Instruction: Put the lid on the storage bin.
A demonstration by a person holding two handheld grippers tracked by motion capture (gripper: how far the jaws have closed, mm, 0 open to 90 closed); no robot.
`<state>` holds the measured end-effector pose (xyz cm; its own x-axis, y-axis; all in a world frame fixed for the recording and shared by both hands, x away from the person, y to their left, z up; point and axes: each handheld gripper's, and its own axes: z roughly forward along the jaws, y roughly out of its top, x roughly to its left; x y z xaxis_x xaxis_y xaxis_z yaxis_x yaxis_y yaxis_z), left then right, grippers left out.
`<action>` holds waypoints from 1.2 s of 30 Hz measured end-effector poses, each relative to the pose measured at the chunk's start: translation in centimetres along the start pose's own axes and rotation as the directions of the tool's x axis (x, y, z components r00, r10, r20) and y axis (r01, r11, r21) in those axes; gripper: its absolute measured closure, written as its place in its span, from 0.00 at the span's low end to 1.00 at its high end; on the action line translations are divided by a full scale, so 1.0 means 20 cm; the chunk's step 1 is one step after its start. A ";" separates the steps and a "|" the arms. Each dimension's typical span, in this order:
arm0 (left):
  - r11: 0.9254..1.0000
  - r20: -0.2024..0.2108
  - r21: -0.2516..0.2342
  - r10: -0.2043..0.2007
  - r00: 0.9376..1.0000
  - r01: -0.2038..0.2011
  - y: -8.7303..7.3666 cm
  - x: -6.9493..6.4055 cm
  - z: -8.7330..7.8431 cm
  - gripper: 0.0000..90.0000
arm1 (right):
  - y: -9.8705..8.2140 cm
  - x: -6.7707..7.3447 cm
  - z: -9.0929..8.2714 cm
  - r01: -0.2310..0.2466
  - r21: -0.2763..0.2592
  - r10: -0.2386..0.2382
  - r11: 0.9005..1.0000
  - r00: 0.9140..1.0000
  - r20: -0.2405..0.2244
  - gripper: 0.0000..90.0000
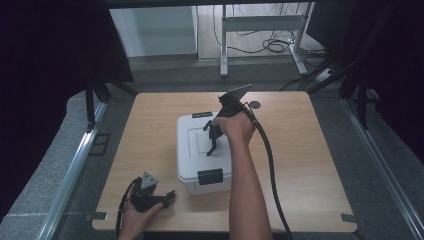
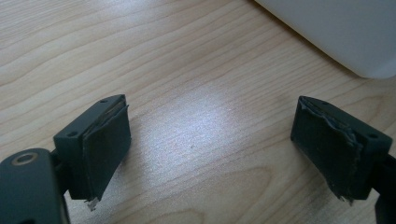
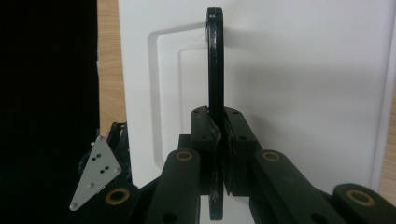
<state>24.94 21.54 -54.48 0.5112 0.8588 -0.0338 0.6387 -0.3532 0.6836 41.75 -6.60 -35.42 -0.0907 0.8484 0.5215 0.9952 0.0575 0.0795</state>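
Note:
A white lidded box (image 1: 192,160) stands in the middle of the wooden table (image 1: 310,160). Over its lid, my right gripper (image 1: 216,129) is shut on a thin black flat piece (image 1: 212,144), which hangs down toward the lid. In the right gripper view the pads (image 3: 231,140) clamp this black piece (image 3: 215,60) edge-on, above the white lid (image 3: 303,70) and its recessed outline. My left gripper (image 1: 170,196) rests on the table near the box's front left corner. Its jaws are wide open, with nothing between them (image 2: 210,135). The box's corner (image 2: 336,32) lies just beyond.
Black latches sit at the box's front (image 1: 210,176) and back (image 1: 202,114). A small dark round thing (image 1: 255,104) lies on the table behind the right hand. The right gripper's cable (image 1: 270,165) trails across the table's right half. The left gripper's grey plate (image 3: 95,172) shows beside the box.

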 end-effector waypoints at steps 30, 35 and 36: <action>1.000 0.001 0.001 0.006 1.000 -0.006 0.00 0.00 0.00 0.13 | -0.20 -0.34 -0.13 0.328 -0.211 -0.354 0.921 0.930 -0.099 0.53; 1.000 0.001 0.001 0.005 1.000 -0.005 0.00 0.00 0.00 0.13 | -0.23 -0.44 -0.16 0.314 -0.235 -0.347 0.920 0.931 -0.114 0.53; 1.000 0.001 0.000 0.005 1.000 -0.005 0.00 0.00 0.00 0.13 | -0.24 -0.47 -0.17 0.314 -0.246 -0.350 0.917 0.929 -0.118 0.53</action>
<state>25.03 21.51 -54.46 0.5152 0.8565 -0.0308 0.6361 -0.3581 0.6835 37.75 -16.57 -37.85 -0.4370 0.7062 0.5572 0.8749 0.1898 0.4455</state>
